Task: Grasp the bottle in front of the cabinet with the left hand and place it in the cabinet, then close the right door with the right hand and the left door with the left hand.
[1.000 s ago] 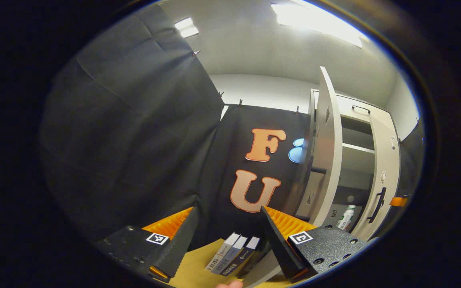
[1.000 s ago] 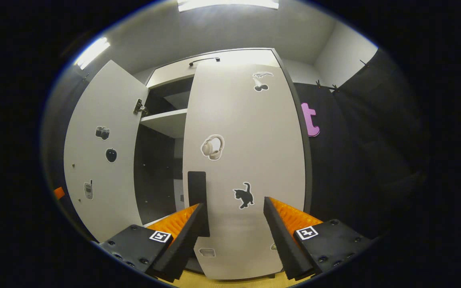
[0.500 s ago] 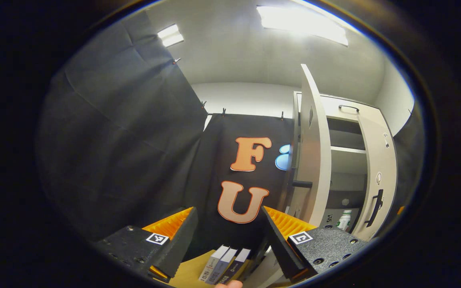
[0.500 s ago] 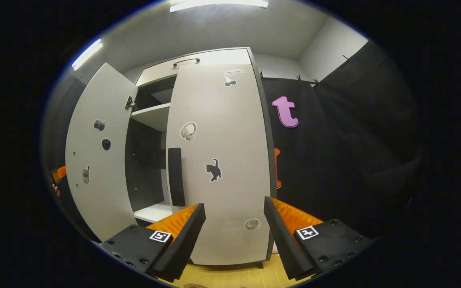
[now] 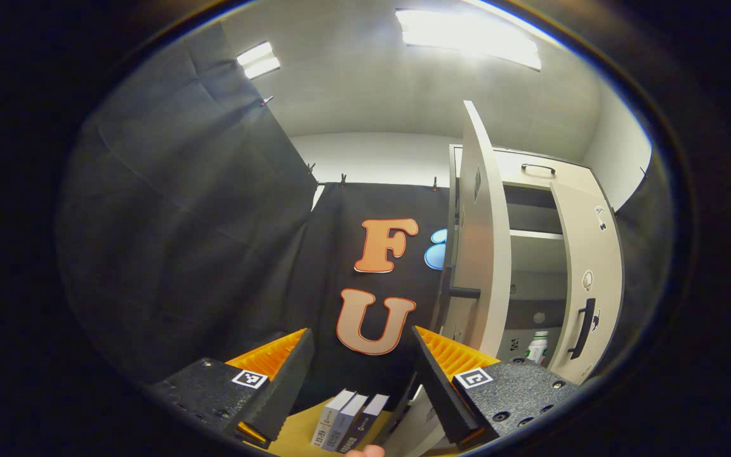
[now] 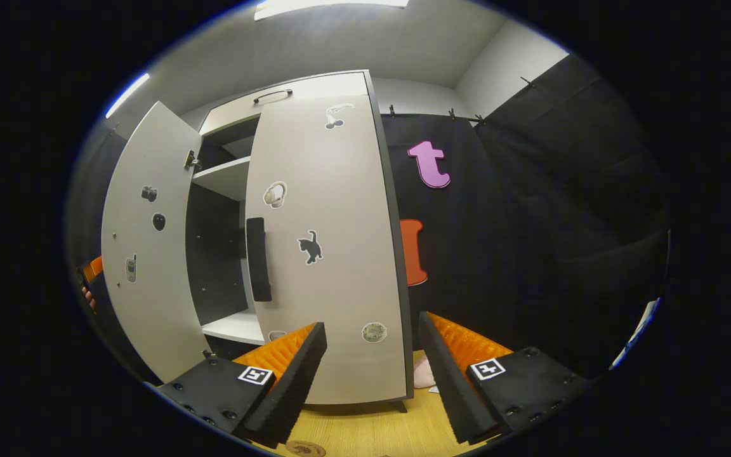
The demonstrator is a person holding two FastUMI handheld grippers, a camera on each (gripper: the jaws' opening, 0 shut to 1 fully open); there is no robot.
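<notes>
The white cabinet (image 5: pixel 533 181) stands at the right of the left gripper view. Its left door (image 5: pixel 476 254) swings wide open and shows edge-on. Its right door (image 5: pixel 587 279), with a dark handle (image 5: pixel 584 327), lies nearly flat against the front. A white bottle with a green label (image 5: pixel 537 348) stands inside on the bottom shelf. My left gripper (image 5: pixel 359 374) is open and empty, left of the open door. In the right gripper view the right door (image 6: pixel 327 254) fills the middle and the left door (image 6: pixel 140 254) hangs open. My right gripper (image 6: pixel 372 374) is open and empty, a short way off the right door.
Three books (image 5: pixel 346 428) stand on the wooden surface below my left gripper. A wooden floor (image 6: pixel 365 431) runs under the cabinet. Black cloth walls close in on both sides. A shelf (image 6: pixel 219 178) shows in the gap between the doors. A hand holding the other gripper (image 6: pixel 89 282) peeks past the left door.
The right gripper has drawn back from the right door and turned right, so the door looks smaller and sits farther left. The left gripper view has turned slightly toward the cabinet.
</notes>
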